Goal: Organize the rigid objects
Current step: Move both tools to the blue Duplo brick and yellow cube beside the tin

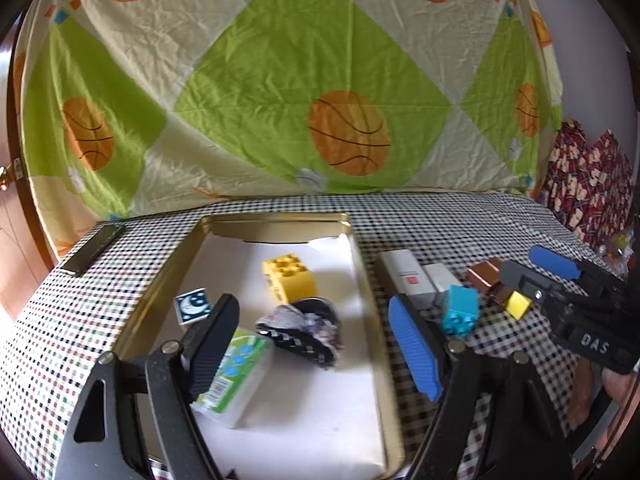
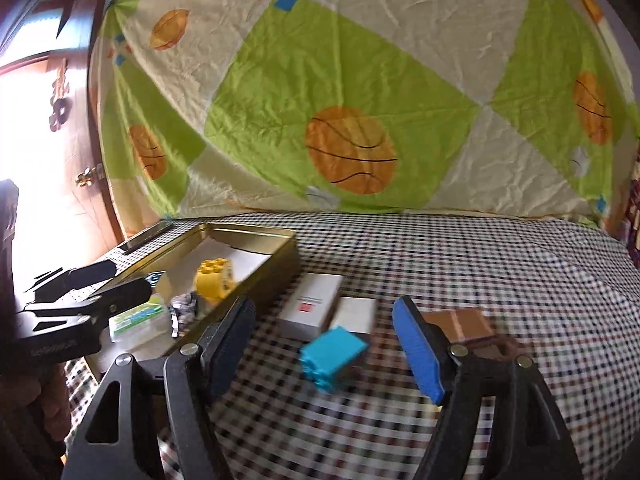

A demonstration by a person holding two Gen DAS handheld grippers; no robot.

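Our left gripper [image 1: 316,344] hangs with jaws apart over the gold tin [image 1: 372,280], nothing pinched; a crumpled patterned wad [image 1: 304,330] lies between them, the yellow brick [image 1: 290,278] at twelve o'clock. Our right gripper [image 2: 326,350], jaws likewise apart, frames the turquoise brick [image 2: 332,358] on the checked cloth [image 2: 480,260], white boxes [image 2: 312,306] just beyond.

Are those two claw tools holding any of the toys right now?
No. The left gripper and the right gripper both stand open, pads pressing on nothing; the blue block lies loose.
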